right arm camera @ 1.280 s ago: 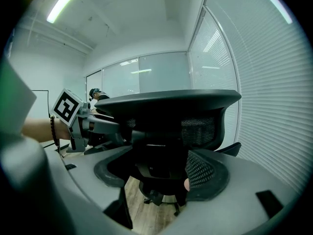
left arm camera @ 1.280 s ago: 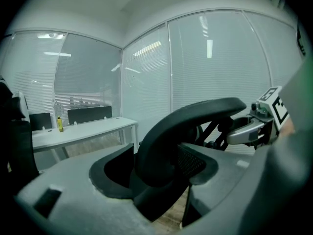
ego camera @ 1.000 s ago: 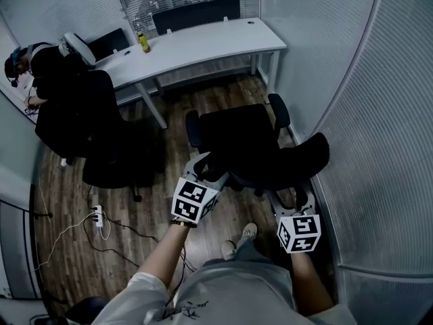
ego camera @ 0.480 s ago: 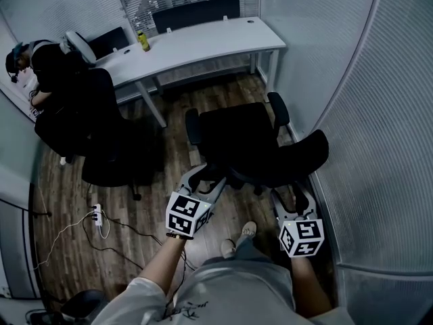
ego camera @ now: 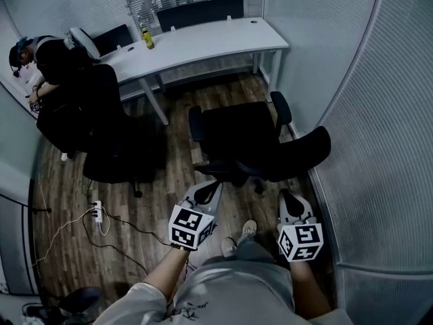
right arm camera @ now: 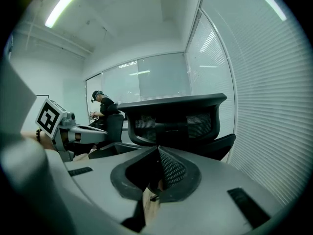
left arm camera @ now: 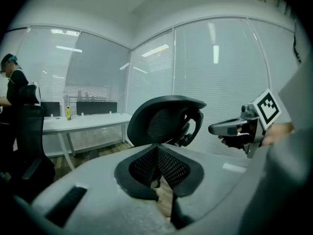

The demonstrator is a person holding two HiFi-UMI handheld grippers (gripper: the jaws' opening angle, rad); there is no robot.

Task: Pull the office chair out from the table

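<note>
I've pulled my left gripper (ego camera: 205,192) and right gripper (ego camera: 292,204) back, clear of the office chair (ego camera: 240,137). Both jaws just closed, nothing between them.

Office chair (ego camera: 241,135) apart from table (ego camera: 203,42) — L hand-held gripper (ego camera: 207,187), R hand-held gripper (ego camera: 290,198) just closed empty, prob. clear.

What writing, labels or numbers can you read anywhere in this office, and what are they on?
No text can be read here.
Print on the shirt: dark script, too blurred to read.
Yellow bottle label: too small to read.
Marker cubes: black-and-white square patterns only, no letters or numbers.
</note>
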